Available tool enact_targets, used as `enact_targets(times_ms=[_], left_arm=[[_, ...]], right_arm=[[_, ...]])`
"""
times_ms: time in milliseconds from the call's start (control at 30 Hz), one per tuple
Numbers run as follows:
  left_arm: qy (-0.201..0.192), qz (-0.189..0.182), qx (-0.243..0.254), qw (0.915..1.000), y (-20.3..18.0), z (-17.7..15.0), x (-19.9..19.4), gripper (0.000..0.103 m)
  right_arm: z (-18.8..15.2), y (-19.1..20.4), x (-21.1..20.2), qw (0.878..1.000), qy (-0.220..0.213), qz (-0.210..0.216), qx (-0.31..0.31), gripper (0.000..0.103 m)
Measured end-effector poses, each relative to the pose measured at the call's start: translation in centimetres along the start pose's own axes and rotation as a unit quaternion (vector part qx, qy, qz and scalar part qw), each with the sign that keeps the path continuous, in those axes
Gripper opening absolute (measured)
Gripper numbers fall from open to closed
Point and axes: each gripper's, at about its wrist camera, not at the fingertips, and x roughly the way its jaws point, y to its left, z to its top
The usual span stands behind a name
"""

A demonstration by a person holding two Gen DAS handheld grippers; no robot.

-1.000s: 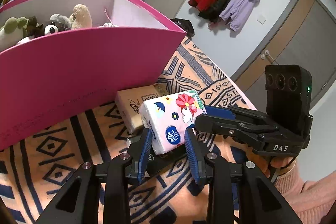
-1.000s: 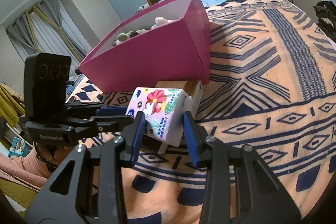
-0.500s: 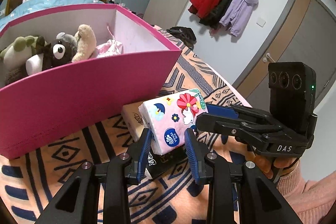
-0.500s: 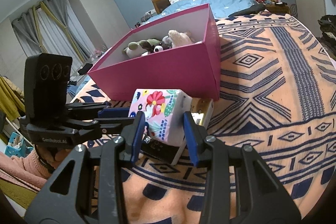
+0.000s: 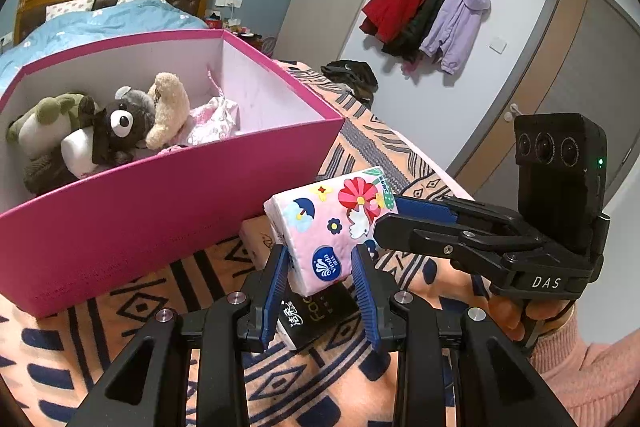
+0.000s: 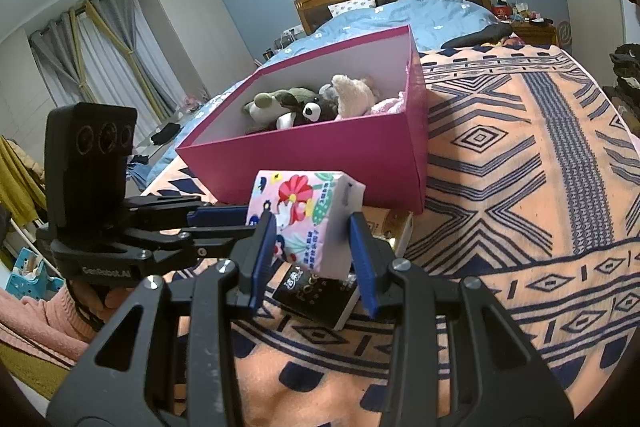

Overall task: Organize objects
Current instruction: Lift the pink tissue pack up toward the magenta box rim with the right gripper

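Gripping a soft, plastic-wrapped tissue pack (image 5: 330, 227) from two sides, both handheld tools hold it in the air above a patterned blanket (image 6: 520, 187). The left gripper (image 5: 320, 291) has its ribbed blue pads (image 5: 276, 287) closed against the pack's near end, pinching the printed pink wrapper with its flowers and umbrella. The right gripper (image 6: 310, 259) comes in from the pack's other side, its blue fingers (image 6: 362, 259) pressed against the white end and floral face, so the pack sits squarely between each tool's tips.

Directly below the tools, a glossy black rectangular box (image 6: 316, 297) lies flat on the blanket, and just beyond it a tan cardboard box (image 5: 256, 235) is partly hidden by the pack. Ahead of both tools stands a large open pink box (image 5: 160, 219) with smooth, stiff walls and a pale interior. Inside it lie fuzzy plush toys (image 5: 116, 127), among them a dark bear, a cream one and a green one, beside a crumpled pink cloth (image 5: 212, 119). The blanket is woven orange with navy geometric lines and diamonds.
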Motion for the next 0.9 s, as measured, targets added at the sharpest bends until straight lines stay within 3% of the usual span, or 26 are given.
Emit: enact_targets(times_ms=[900], left_arm=[[-0.03, 0.011, 0.001, 0.9995, 0.1, 2.2, -1.5, 0.034]], right_arm=[[2.2, 0.8, -0.4, 0.999, -0.025, 0.006, -0.022, 0.041]])
